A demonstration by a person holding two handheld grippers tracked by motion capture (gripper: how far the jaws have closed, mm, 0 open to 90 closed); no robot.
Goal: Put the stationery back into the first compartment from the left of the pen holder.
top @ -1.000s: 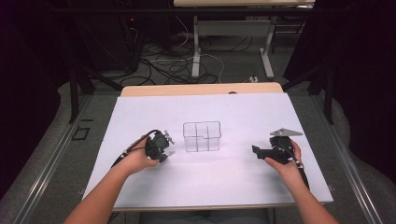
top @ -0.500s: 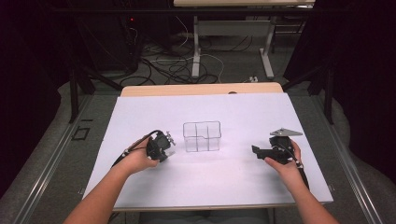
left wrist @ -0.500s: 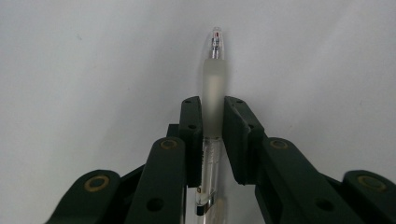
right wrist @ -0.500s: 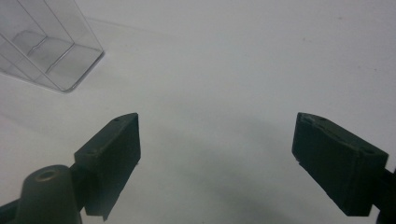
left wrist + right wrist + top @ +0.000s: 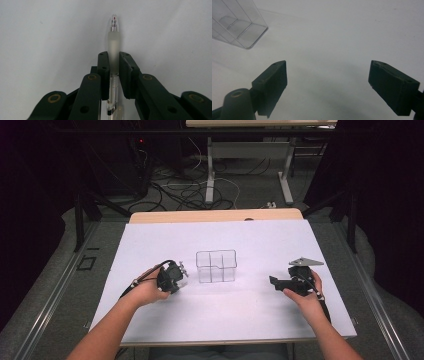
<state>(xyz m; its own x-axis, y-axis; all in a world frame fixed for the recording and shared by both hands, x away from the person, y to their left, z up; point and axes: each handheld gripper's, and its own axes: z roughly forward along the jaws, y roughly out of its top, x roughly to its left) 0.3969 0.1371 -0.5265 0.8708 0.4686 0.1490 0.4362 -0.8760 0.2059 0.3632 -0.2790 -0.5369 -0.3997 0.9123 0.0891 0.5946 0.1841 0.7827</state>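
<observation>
A clear pen [image 5: 113,47] with a frosted grip and a red-tipped point sticks out between the jaws of my left gripper [image 5: 114,61], which is shut on it over the white table cover. From above, the left gripper [image 5: 172,276] sits just left of a clear plastic organizer box [image 5: 216,266] with several compartments. My right gripper [image 5: 278,283] rests to the right of the box, a short gap away, pointing toward it. In its own view the right gripper [image 5: 328,75] stands wide open with nothing between the jaws, and a corner of the clear box [image 5: 237,25] shows at upper left.
The white table cover [image 5: 220,315] spans the whole table, with a wooden edge [image 5: 215,215] at the far side. Beyond the table lie floor cables [image 5: 195,185] and desk legs [image 5: 287,170]. Dark curtains hang at both sides.
My left gripper has shifted slightly right toward the clear box with the pen. The right gripper has stayed in place.
</observation>
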